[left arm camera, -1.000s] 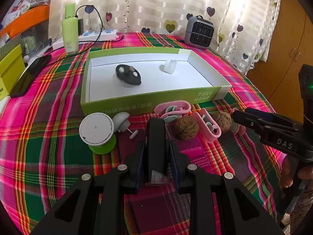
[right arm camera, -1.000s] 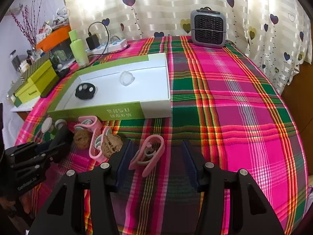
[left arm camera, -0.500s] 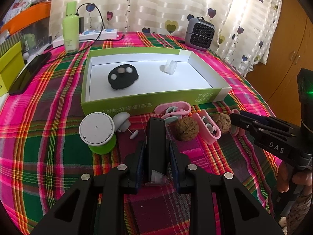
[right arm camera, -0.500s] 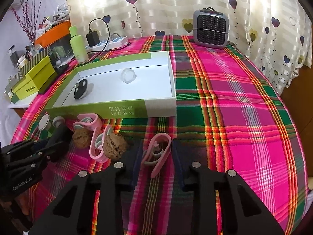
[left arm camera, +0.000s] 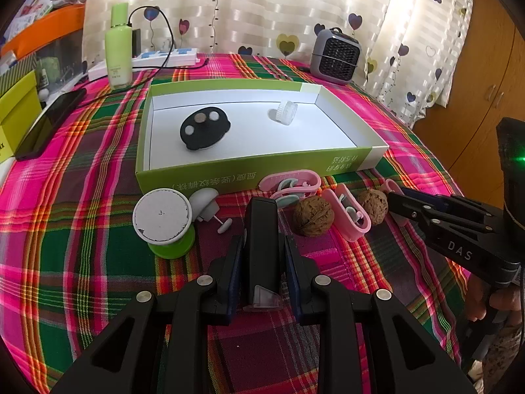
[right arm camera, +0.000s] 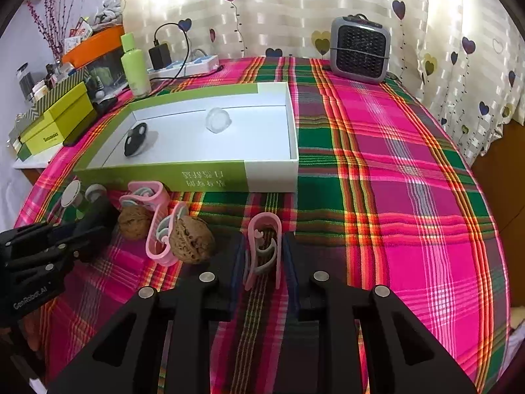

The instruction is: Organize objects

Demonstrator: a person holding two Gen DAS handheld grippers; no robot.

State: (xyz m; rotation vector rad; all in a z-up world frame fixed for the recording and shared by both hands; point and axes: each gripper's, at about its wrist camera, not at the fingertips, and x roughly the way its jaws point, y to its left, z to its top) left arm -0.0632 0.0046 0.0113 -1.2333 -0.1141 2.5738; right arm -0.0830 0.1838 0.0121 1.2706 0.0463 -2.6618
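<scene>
The left gripper [left arm camera: 261, 256] had its jaws closed on a black block [left arm camera: 261, 229], low over the tabletop [left arm camera: 82, 236]. The right gripper [right arm camera: 262, 256] had its jaws tight around a pink clip [right arm camera: 264, 246], not yet in the tray [right arm camera: 272, 174]. The thin springy clip could twist and slip out when lifted, and the near walnut [right arm camera: 192, 239] could roll if it was pushed.

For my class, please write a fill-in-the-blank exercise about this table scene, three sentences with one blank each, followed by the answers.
1. The left gripper is shut on a long ____ block.
2. The right gripper has closed around a ____ clip.
3. The round black object lies inside the green and white ____, near a small clear cap.

Missing words: black; pink; box
</scene>
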